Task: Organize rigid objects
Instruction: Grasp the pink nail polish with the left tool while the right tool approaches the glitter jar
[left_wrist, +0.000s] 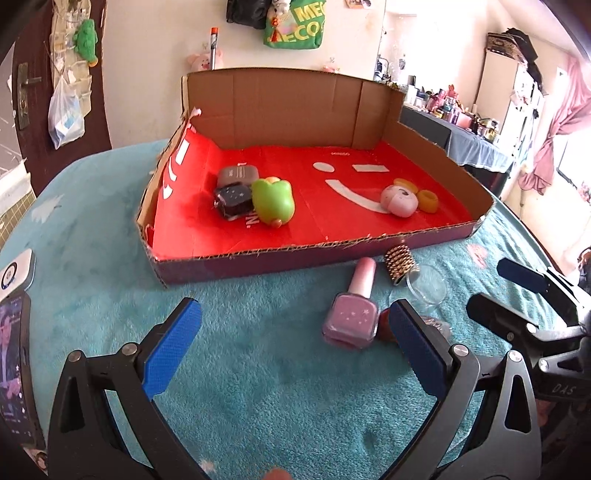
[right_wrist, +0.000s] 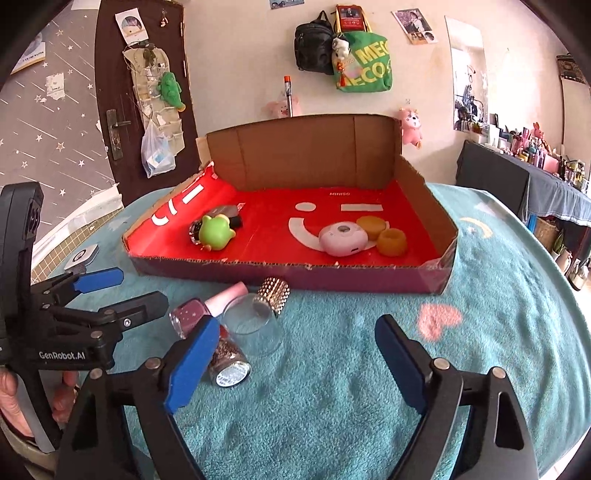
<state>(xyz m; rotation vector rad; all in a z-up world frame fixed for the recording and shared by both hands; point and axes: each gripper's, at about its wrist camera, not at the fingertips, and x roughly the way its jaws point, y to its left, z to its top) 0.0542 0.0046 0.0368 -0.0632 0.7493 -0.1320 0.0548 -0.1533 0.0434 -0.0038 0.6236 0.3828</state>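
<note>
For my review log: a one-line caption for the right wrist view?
Open right gripper over teal blanket, nail polish and clear cup lying before the red tray.

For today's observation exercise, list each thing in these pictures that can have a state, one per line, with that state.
Cardboard tray: open-topped, partly filled.
Pink nail polish bottle: lying on its side, capped, outside the tray.
Clear glass jar: on its side, empty.
Studded cap: off, beside the jar.
Glitter bottle: lying down.
Green frog toy: in the tray.
Left gripper: jaws open, empty.
Right gripper: jaws open, empty.
</note>
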